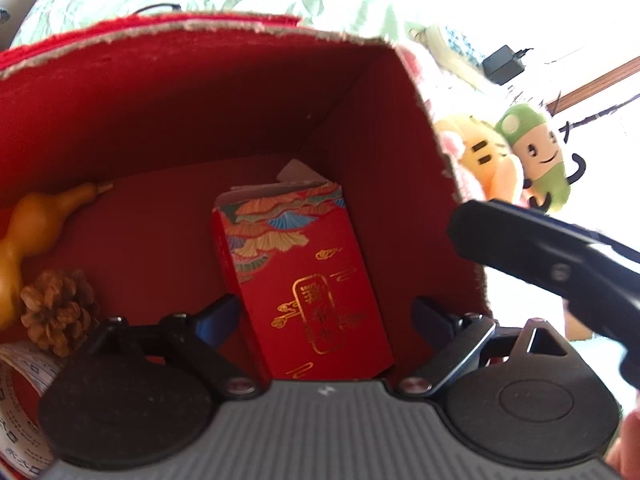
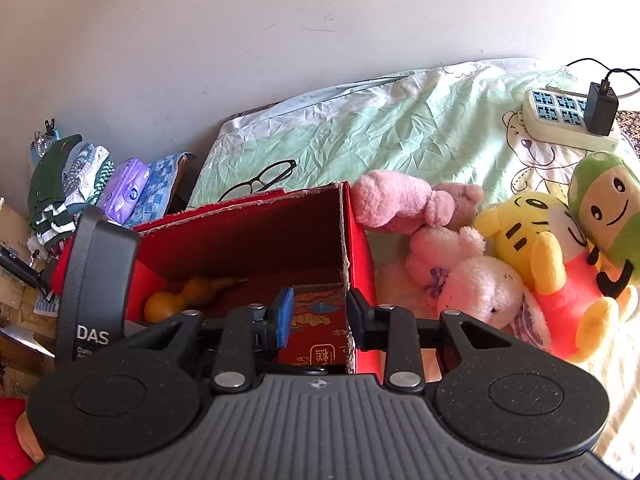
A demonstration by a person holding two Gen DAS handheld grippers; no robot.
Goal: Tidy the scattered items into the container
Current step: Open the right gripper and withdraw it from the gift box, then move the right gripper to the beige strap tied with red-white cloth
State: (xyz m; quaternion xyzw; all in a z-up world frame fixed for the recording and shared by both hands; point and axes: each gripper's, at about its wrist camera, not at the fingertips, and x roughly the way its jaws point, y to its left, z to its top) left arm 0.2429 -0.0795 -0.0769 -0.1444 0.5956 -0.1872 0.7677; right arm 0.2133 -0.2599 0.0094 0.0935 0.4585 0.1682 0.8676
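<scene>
A: Left gripper (image 1: 324, 312) sits inside the red box (image 1: 200, 92), jaws spread, holding nothing; the red packet (image 1: 312, 280) lies on the box floor between and below its fingers. Gourd (image 1: 28, 236) and pine cone (image 1: 60, 312) lie to its left.

B: Right gripper (image 2: 320, 316)?

A: Spread, straddling the box's right wall, not clamped. Release step looks done. Next probably calls for lifting clear, then reaching right toward the plush toys (image 2: 480, 280).

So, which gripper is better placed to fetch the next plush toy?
Right. The right gripper is open at the red box's right wall, beside the pink plush. The left gripper is open over the box interior.
</scene>
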